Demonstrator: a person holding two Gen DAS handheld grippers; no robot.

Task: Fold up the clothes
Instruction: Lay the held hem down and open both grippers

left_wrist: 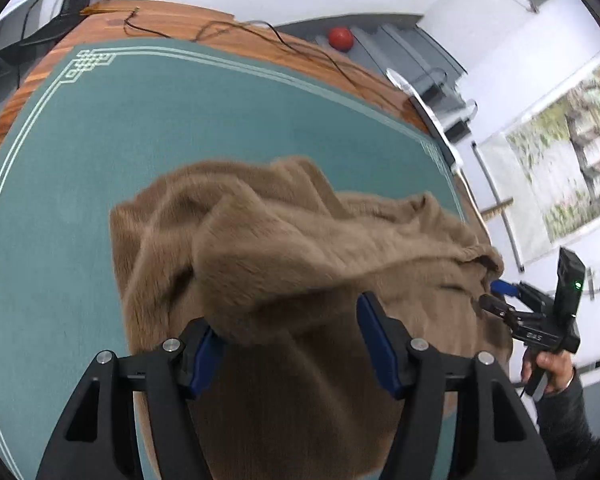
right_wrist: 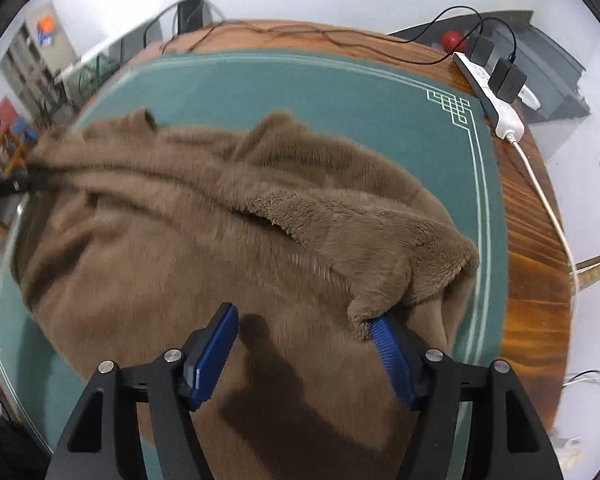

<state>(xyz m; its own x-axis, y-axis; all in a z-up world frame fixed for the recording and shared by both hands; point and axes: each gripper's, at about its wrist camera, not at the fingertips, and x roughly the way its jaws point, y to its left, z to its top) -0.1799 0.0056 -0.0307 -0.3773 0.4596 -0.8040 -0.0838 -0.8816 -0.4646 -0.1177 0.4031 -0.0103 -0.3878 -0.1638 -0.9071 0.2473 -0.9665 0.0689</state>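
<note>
A brown fleecy garment [left_wrist: 300,240] lies rumpled on the green mat [left_wrist: 180,120]. In the left wrist view my left gripper [left_wrist: 288,316] hovers over its near part with jaws wide apart; a thick fold bulges up between them and rests on the left pad [left_wrist: 204,356]. In the right wrist view the garment [right_wrist: 180,220] spreads across the mat [right_wrist: 300,88]. My right gripper [right_wrist: 304,316] stands open over it, with a fluffy corner draped on the tip of the right pad [right_wrist: 388,348]. The left wrist view shows the right gripper [left_wrist: 496,296] at the garment's right edge, held by a hand [left_wrist: 552,364].
The mat covers a wooden table [left_wrist: 260,40]. A white power strip [right_wrist: 492,92] with two black plugs and a white cable sits at the right corner. Thin black cables [left_wrist: 240,28] run along the far edge. A red ball [left_wrist: 340,38] and a black chair [left_wrist: 60,8] stand beyond the table.
</note>
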